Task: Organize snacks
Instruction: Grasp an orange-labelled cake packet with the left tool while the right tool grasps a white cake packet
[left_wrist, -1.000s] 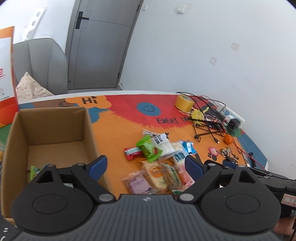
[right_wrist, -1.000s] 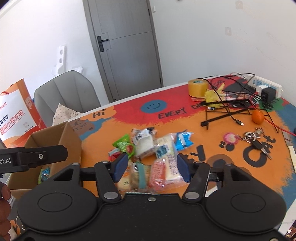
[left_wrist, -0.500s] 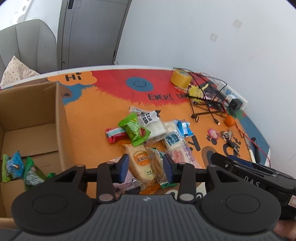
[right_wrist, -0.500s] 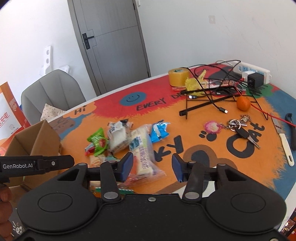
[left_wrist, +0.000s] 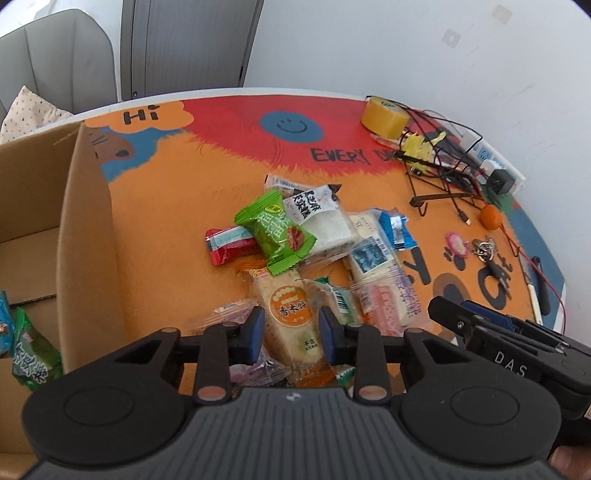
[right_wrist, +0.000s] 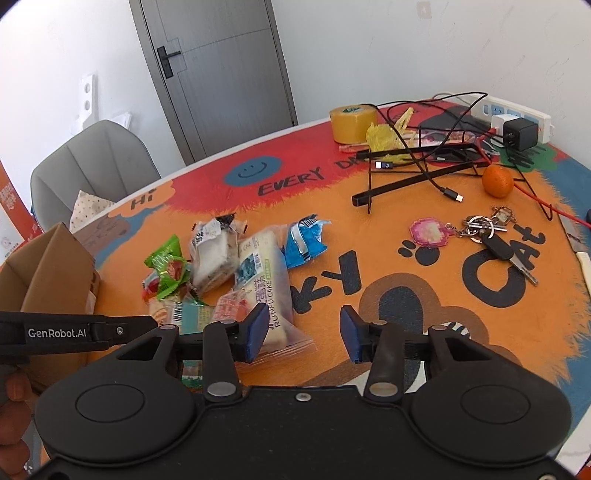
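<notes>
Heaped wrapped snacks (left_wrist: 295, 251) beside cardboard box (left_wrist: 85, 236)

Tape roll (right_wrist: 352, 122), orange (right_wrist: 497, 180), keys (right_wrist: 491, 232) — apart on mat (right_wrist: 406, 295).

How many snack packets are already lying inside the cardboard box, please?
2 visible: a blue packet at the left edge of the cardboard box, and a green packet right beside it, nearer the camera. The frame edge and gripper body may hide more.

Both hand-held grippers lowered toward the snacks — left hand-held gripper (left_wrist: 291, 334) narrowed around the orange-label packet (left_wrist: 290, 317)
</notes>
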